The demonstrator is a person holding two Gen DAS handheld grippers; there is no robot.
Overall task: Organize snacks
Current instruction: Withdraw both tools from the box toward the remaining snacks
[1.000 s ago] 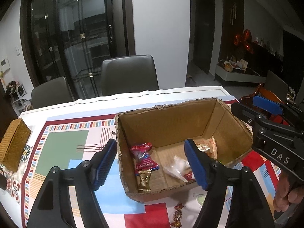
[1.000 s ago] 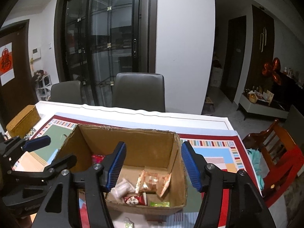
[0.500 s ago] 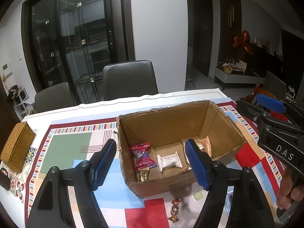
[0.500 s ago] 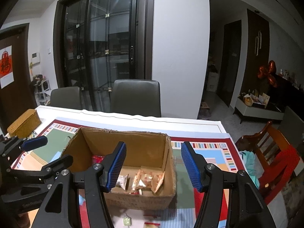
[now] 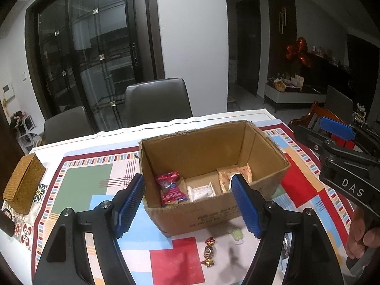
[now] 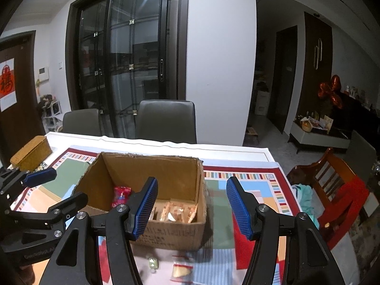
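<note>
1. Covering the worktop [image 5: 78, 185]: a colour-block cloth.
2. Cardboard box [image 5: 213, 216] sits mid-worktop, top open; holds a red packet [image 5: 169, 187], a white packet [image 5: 201, 190] and orange-printed packets [image 5: 235, 175].
3. Left gripper [image 5: 188, 209] and right gripper [image 6: 191, 210] both spread wide, nothing between the pads (each hovers before the box).
4. Loose sweets: gold-red candy [image 5: 209, 251] and pale green candy [image 5: 236, 234] lie just in front of the box.

Blurred wrapped snack [image 6: 181, 270], cardboard box print [image 5: 217, 216]

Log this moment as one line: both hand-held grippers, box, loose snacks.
left hand-held gripper: open, empty | right hand-held gripper: open, empty | cardboard box: holds snacks | gold-red candy: on tablecloth, outside box
</note>
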